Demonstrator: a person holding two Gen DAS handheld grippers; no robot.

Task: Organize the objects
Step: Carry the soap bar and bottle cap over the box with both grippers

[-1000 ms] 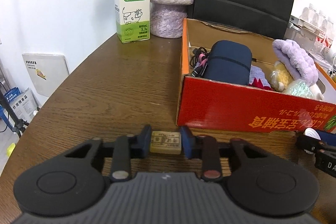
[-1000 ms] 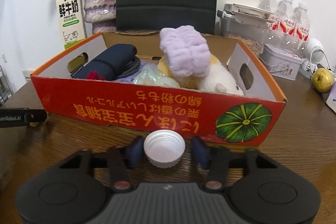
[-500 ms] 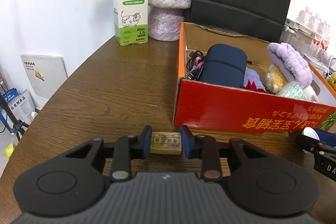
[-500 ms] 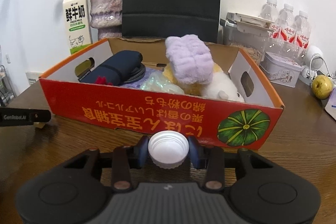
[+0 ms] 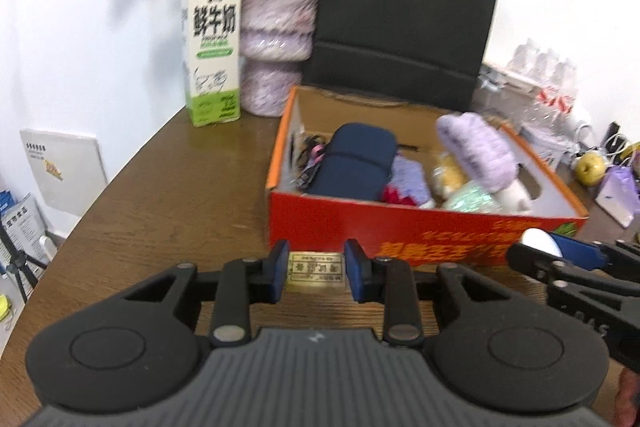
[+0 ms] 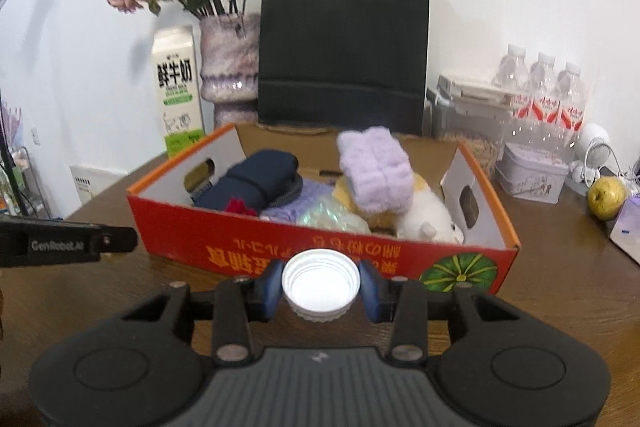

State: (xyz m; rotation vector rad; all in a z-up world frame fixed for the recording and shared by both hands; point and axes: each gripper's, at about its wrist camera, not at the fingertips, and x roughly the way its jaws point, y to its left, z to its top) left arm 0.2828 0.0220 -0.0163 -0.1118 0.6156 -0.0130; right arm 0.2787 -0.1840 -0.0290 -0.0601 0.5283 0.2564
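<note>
My left gripper point(image 5: 316, 273) is shut on a small tan labelled block point(image 5: 316, 267), held above the wooden table just in front of the red cardboard box point(image 5: 400, 223). My right gripper point(image 6: 320, 285) is shut on a white bottle cap point(image 6: 320, 285), open side towards the camera, raised near the box's front wall point(image 6: 280, 247). The cap also shows in the left wrist view point(image 5: 538, 242). The box holds a navy pouch point(image 6: 252, 185), a purple fluffy cloth point(image 6: 376, 165), a plush toy point(image 6: 428, 219) and other small items.
A milk carton point(image 5: 212, 51), a purple vase with dried flowers point(image 5: 276, 39) and a black paper bag point(image 5: 404, 15) stand behind the box. Water bottles point(image 6: 544, 91), a tin point(image 6: 534, 173) and a green apple point(image 6: 608, 197) are at the right. The table edge curves at the left.
Both grippers have risen, so the box is seen from higher up. The right gripper closed on the white cap and lifted it. The left gripper keeps its hold on the block.
</note>
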